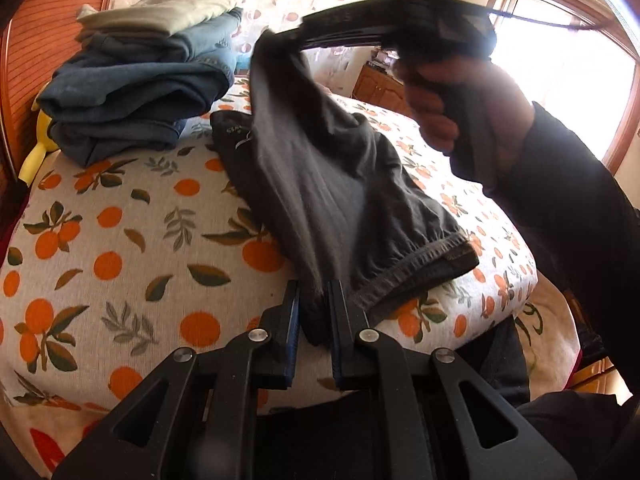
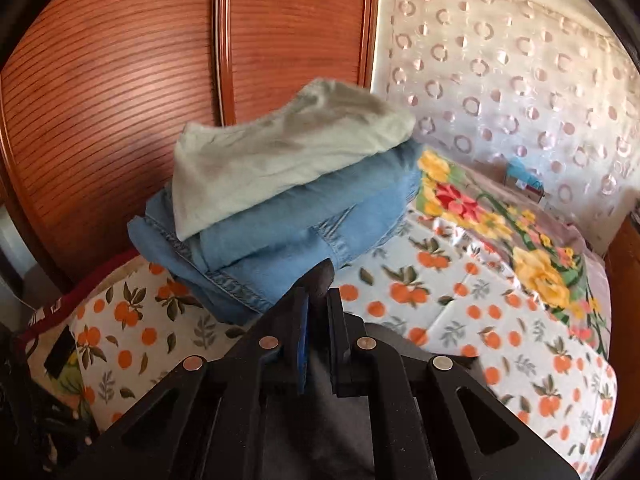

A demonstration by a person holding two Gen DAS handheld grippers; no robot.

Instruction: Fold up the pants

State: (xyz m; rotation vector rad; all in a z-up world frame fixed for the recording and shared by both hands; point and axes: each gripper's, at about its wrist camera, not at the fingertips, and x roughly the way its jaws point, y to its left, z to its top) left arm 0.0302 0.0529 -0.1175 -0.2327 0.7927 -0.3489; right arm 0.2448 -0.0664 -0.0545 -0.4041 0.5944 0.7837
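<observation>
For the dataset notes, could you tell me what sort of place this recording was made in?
Most likely a home bedroom: a bed under an orange-print sheet, a stack of folded clothes on it, a wooden wardrobe behind, and a curtained window.

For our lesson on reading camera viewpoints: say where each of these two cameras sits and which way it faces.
Left wrist view: on the left gripper, looking along its fingers over the orange-print bed cover at the dark grey pants it pinches; the right gripper, its hand and a dark sleeve show.
Right wrist view: on the right gripper, facing the wooden wardrobe and patterned curtain; only its own fingers show, pinching dark cloth.
Shared: the stack of folded clothes and the bed cover.
</observation>
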